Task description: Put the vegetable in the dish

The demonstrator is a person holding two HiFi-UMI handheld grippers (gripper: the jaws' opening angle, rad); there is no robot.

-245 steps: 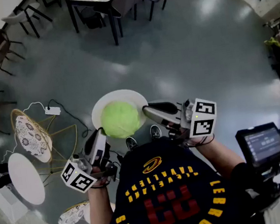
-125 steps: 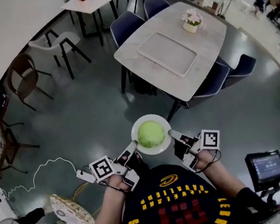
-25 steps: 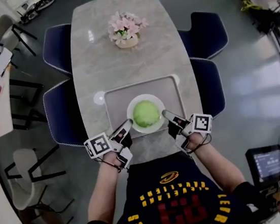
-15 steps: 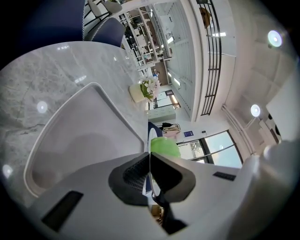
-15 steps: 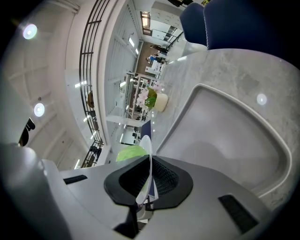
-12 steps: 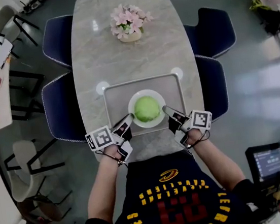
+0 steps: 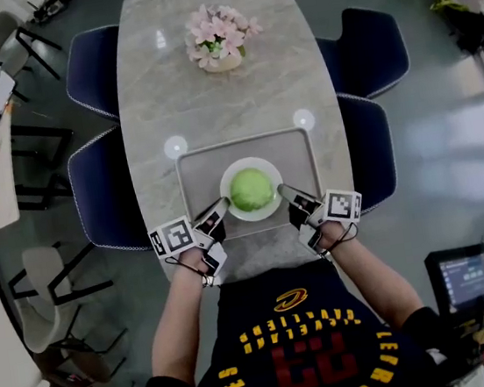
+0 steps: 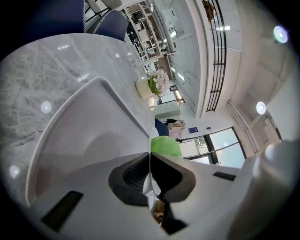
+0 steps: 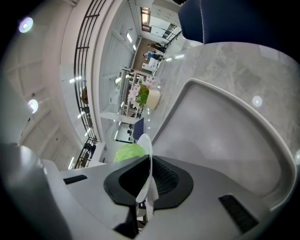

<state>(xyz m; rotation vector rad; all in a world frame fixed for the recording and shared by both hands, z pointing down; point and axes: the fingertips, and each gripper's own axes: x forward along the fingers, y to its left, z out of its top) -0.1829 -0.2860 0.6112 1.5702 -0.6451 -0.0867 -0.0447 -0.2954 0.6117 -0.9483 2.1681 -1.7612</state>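
left gripper (image 7: 219, 206) and right gripper (image 7: 284, 191) each have jaws clenched on opposite rims of the dish (image 7: 255, 216), vegetable (image 7: 251, 189) already in it over the tray (image 7: 198, 174), so an uneven release could tilt the dish and roll the vegetable out.

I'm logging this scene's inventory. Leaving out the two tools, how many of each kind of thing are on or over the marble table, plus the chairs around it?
tray: 1
dish: 1
green vegetable: 1
flower pot: 1
navy chairs: 4
total: 8
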